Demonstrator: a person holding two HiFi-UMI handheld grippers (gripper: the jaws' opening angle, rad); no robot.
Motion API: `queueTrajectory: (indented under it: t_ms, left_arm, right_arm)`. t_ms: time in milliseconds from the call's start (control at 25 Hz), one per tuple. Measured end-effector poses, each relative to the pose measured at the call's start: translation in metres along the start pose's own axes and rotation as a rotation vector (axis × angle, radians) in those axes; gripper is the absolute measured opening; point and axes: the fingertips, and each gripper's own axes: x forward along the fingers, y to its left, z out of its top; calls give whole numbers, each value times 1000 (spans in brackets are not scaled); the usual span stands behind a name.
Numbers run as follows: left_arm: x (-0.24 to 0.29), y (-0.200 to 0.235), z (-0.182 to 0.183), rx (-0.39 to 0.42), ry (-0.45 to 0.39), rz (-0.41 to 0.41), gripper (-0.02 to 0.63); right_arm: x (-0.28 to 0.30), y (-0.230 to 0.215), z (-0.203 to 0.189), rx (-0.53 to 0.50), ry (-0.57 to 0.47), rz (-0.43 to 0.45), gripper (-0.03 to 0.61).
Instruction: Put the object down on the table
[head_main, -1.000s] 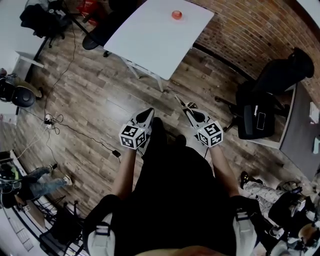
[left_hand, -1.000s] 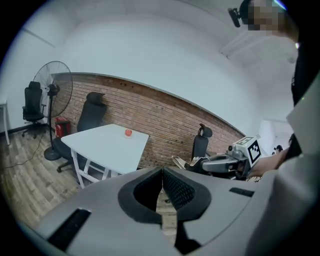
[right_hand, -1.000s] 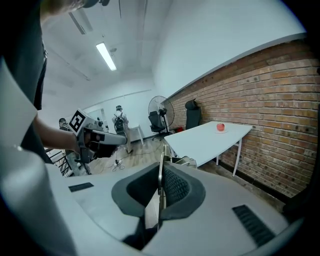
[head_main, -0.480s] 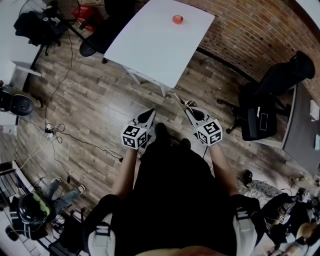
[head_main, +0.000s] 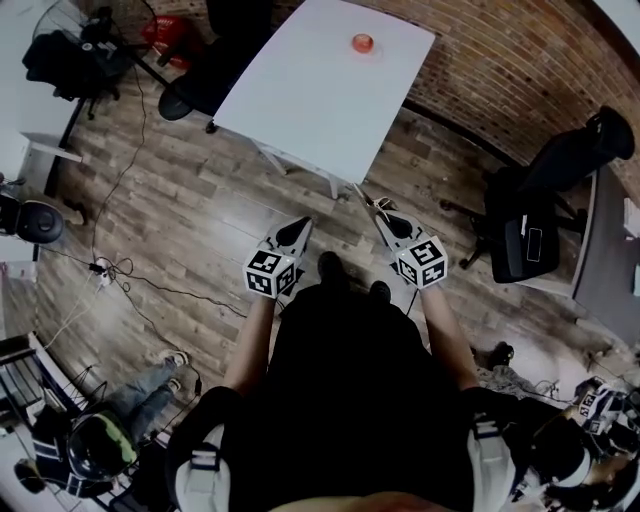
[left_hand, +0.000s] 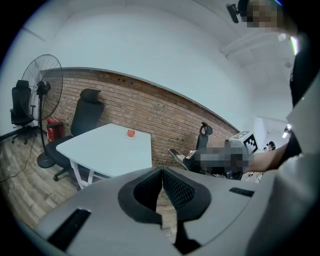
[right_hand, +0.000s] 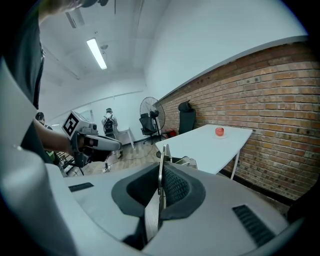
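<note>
Floor (head_main: 190, 210) of wood planks lies under both claws. The table (head_main: 310, 100) stands well ahead of them, white, bare but for a small red thing (head_main: 362, 43) at its far end. The left claw (head_main: 299, 224) has its jaws pressed together on nothing. The right claw (head_main: 384, 214) is clamped on a thin metal strip (head_main: 364, 196) that sticks out past its tips toward the table.

Risk, as I judge it: the strip is flat and pinched low, so it could pivot or slip, and letting go this far short would drop it on the floor.

The strip's gripped end is buried between the pads, and I cannot tell what it is. The red thing is too small to name.
</note>
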Motion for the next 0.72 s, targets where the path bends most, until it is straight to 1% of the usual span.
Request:
queueTrajectory:
  t_ms: [280, 440, 720]
  left_arm:
    - [7, 21, 11, 13, 0, -33, 21]
    - [9, 29, 11, 24, 8, -51, 21]
    - [5, 55, 10, 26, 24, -53, 21]
  right_arm:
    - [17, -5, 8, 3, 2, -35, 5]
    - [24, -7, 8, 5, 7, -55, 5]
    - [40, -3, 13, 11, 4, -72, 5]
